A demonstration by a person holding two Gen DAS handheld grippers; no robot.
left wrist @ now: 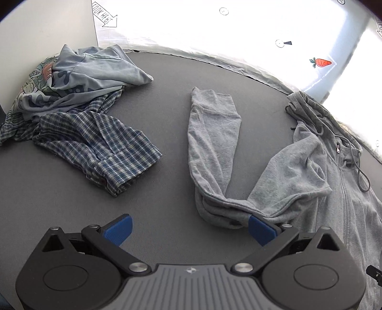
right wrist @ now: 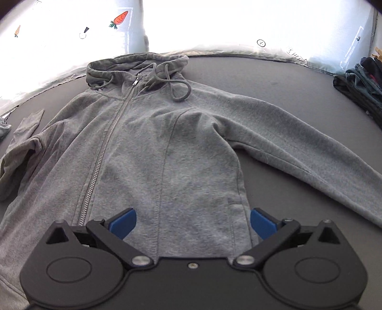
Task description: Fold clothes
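Observation:
A grey zip hoodie (right wrist: 172, 147) lies face up on the dark grey table (right wrist: 274, 78), hood at the far side, one sleeve (right wrist: 310, 152) stretched out to the right. In the left wrist view its other sleeve (left wrist: 212, 143) lies bent on the table, the body (left wrist: 346, 190) at the right. My left gripper (left wrist: 189, 229) is open, its right blue pad (left wrist: 260, 229) touching the sleeve's bend. My right gripper (right wrist: 193, 223) is open, low over the hoodie's lower right front, near the side seam.
A plaid shirt (left wrist: 100, 140) and a light blue printed garment (left wrist: 78, 78) lie bunched at the left. Dark folded clothes (right wrist: 363, 83) sit at the far right. White sheeting with carrot stickers (right wrist: 119, 19) borders the far table edge.

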